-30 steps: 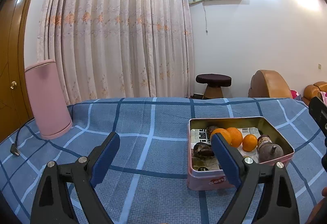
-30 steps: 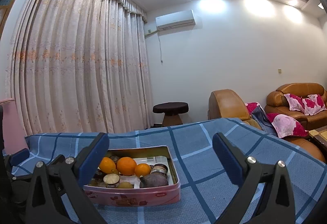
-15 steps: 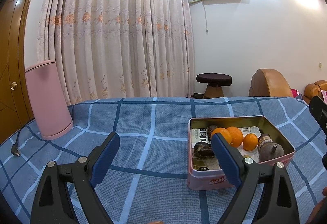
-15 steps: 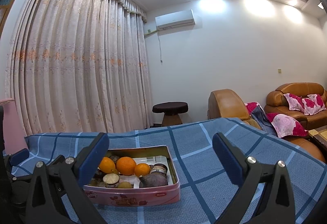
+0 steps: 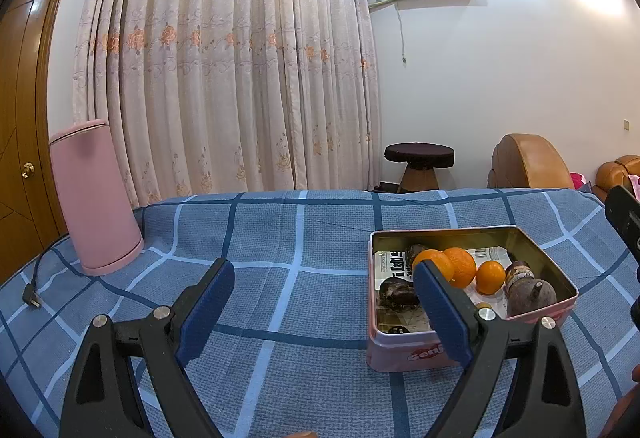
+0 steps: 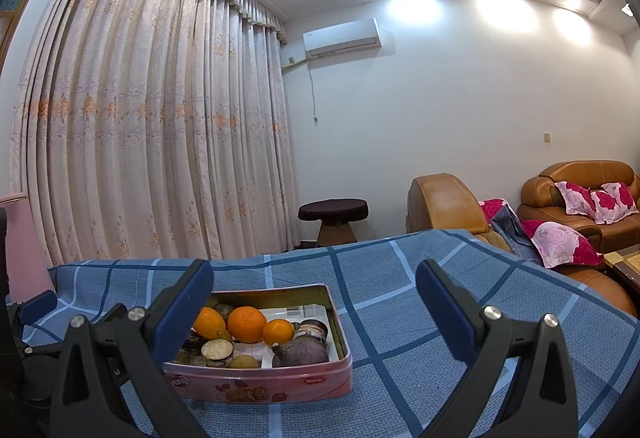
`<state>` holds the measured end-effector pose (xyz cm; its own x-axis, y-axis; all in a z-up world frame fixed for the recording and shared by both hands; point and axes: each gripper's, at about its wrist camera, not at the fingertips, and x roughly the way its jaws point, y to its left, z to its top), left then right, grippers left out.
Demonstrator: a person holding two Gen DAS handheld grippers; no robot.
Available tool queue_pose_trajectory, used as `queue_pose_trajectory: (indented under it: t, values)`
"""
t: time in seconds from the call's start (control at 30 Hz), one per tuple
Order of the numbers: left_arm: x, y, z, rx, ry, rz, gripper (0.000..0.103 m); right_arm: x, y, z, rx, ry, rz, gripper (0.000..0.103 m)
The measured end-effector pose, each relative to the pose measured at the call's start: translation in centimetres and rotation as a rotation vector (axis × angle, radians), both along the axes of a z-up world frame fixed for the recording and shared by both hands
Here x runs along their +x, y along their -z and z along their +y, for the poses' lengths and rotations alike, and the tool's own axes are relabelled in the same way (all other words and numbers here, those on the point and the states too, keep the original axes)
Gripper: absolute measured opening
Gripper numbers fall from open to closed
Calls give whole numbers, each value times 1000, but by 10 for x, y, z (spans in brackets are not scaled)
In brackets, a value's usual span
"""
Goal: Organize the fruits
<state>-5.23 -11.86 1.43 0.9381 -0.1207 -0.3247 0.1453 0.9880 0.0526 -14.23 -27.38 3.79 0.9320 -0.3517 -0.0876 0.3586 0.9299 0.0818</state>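
Both my grippers hang over the table, fingers wide and holding nothing: left gripper [image 5: 324,312], right gripper [image 6: 314,312]. All the fruit I can see sits in the pink tin [image 6: 264,384] toward the table's right side: three oranges [image 6: 247,323], a dark purple fruit [image 6: 301,354], some smaller bits. Nothing lies loose on the cloth, so I judge the sorting either finished or not started.

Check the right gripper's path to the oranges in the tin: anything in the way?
Nothing visible blocks it. The right gripper is open above the blue checked cloth, and the oranges lie uncovered in the open tin. Only the tin's near wall stands between, so come in from above. The left gripper is open beside the tin.
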Motion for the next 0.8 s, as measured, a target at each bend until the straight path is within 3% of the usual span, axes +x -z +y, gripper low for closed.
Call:
queue_pose_trajectory:
  t: [0.8]
  values:
    - [3, 0, 2, -1, 19, 24, 92, 0, 1, 0, 4, 0, 4, 103]
